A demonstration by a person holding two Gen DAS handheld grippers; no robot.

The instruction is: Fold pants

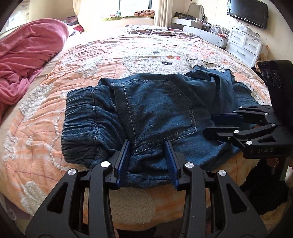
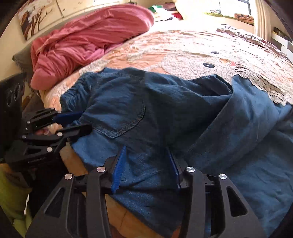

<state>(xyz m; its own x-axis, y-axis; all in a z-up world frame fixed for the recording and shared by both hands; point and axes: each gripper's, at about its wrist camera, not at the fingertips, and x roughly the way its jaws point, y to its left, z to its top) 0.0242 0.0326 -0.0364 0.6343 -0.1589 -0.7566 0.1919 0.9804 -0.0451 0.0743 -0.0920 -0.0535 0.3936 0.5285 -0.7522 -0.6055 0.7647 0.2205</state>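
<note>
The blue denim pants (image 1: pixel 157 113) are spread on the bed (image 1: pixel 113 55), near its front edge, and their far leg ends are cut off in the right wrist view. The left gripper (image 1: pixel 148 159) is seen with jaws apart, straddling a bunched fold by the elastic waistband (image 1: pixel 80 117). The right gripper (image 2: pixel 146 166) is also held wide apart over the fabric. A pink blanket (image 2: pixel 87 38) is heaped far left. A white dresser (image 1: pixel 243 45) and a TV (image 1: pixel 249 11) are partly visible at far right.

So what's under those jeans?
The jeans lie on an orange-and-white cartoon blanket covering the bed; it shows all around them. Whatever lies directly beneath the denim, or between its folded layers, is hidden.
</note>
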